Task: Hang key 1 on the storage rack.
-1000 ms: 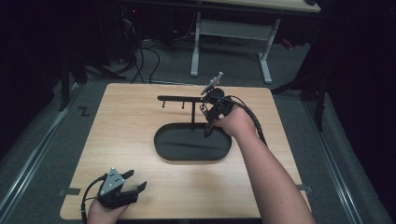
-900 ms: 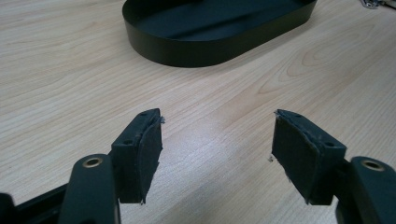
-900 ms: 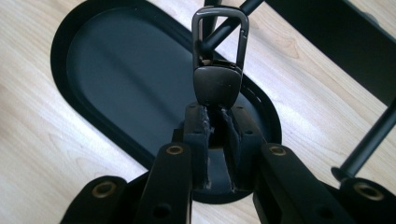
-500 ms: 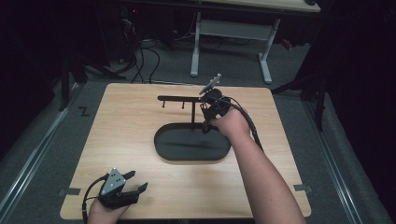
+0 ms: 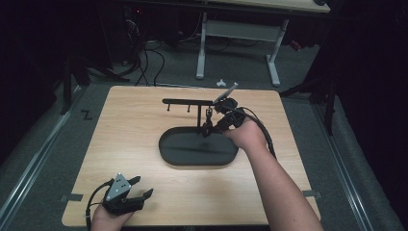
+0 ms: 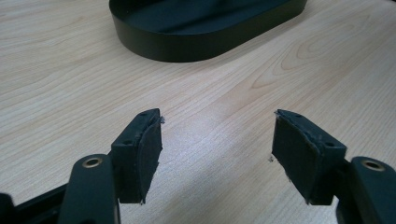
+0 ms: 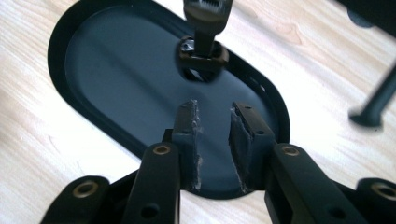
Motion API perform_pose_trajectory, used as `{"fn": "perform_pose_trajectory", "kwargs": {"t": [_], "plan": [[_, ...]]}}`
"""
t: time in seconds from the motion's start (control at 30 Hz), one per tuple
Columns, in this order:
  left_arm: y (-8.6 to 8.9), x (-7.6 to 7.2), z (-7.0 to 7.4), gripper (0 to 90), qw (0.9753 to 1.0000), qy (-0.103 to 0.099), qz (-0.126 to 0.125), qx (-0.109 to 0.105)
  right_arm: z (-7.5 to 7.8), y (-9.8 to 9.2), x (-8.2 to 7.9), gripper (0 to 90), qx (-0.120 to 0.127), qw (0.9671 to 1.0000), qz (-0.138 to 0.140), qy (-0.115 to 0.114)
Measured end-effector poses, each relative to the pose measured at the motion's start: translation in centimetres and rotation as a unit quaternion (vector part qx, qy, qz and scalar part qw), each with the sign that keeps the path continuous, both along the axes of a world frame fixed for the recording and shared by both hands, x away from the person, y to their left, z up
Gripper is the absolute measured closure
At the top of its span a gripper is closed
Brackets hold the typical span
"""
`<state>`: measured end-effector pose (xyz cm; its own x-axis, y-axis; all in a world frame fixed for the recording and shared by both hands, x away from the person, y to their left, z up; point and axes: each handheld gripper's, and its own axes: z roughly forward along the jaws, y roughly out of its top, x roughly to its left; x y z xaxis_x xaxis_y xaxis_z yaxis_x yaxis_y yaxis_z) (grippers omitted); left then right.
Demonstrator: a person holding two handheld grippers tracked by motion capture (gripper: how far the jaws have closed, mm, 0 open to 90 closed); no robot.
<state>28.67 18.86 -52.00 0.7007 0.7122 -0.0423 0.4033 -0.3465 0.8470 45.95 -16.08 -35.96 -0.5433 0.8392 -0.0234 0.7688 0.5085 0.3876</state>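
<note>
Above the black oval tray [image 5: 183, 156] at mid-table, the right gripper [image 5: 211, 126] hangs by the stand's upright post [image 5: 199, 118], its 2 jaws narrowed to a slim gap with nothing between them. Near the table's front-left corner, the left gripper [image 5: 137, 190] rests with jaws wide, empty.

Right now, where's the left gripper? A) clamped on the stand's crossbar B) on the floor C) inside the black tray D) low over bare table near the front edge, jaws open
D: the left gripper sits at the near left corner of the table, well short of the black tray, and its own view shows the jaws wide apart over bare wood with nothing between them.
</note>
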Motion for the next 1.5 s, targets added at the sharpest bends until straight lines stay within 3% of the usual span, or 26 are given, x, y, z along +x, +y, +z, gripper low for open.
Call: {"fn": "perform_pose_trajectory", "kwargs": {"t": [0.17, 0.43, 0.6, 0.7, 0.93, 0.97, 1.23, 1.27, 1.43, 1.5], "plan": [[-0.1, 0.0, 0.0, 33.4, 1.0, 0.003, -0.002, 0.006, -0.5, -1.5, -1.5, 69.3, 0.018, 0.9998, -0.006, 0.007], [-0.2, 0.0, -0.1, 33.4, 1.0, 0.002, -0.002, 0.009, -1.9, -3.4, -4.0, 65.2, 0.024, 0.9996, -0.006, 0.012], [-0.2, 0.0, -0.1, 33.4, 0.9999, 0.002, -0.003, 0.011, -2.7, -4.4, -5.1, 61.9, 0.027, 0.9996, -0.003, 0.007], [-0.3, 0.0, -0.1, 33.4, 0.9999, 0.003, -0.003, 0.011, -4.0, -5.9, -6.4, 57.2, 0.027, 0.9996, -0.007, 0.001], [-0.3, 0.0, -0.2, 33.4, 0.9999, 0.005, -0.003, 0.013, -6.1, -8.9, -7.6, 53.4, 0.031, 0.9987, -0.04, 0.0], [-0.4, 0.0, -0.2, 33.4, 0.9999, 0.005, -0.004, 0.014, -6.8, -10.0, -8.0, 52.3, 0.028, 0.9985, -0.047, 0.0], [-0.4, 0.0, -0.3, 33.4, 0.9998, 0.006, -0.004, 0.016, -9.0, -13.2, -9.1, 51.6, 0.006, 0.9976, -0.069, 0.005], [-0.4, 0.0, -0.3, 33.4, 0.9998, 0.006, -0.004, 0.016, -9.2, -13.5, -9.1, 53.0, 0.004, 0.9974, -0.071, 0.007], [-0.4, 0.0, -0.3, 33.5, 0.9998, 0.007, -0.004, 0.017, -10.1, -14.4, -9.9, 86.7, 0.008, 0.9966, -0.076, 0.031], [-0.4, 0.0, -0.3, 33.5, 0.9998, 0.007, -0.004, 0.017, -10.2, -14.4, -10.1, 89.9, 0.007, 0.9964, -0.078, 0.034]]}}
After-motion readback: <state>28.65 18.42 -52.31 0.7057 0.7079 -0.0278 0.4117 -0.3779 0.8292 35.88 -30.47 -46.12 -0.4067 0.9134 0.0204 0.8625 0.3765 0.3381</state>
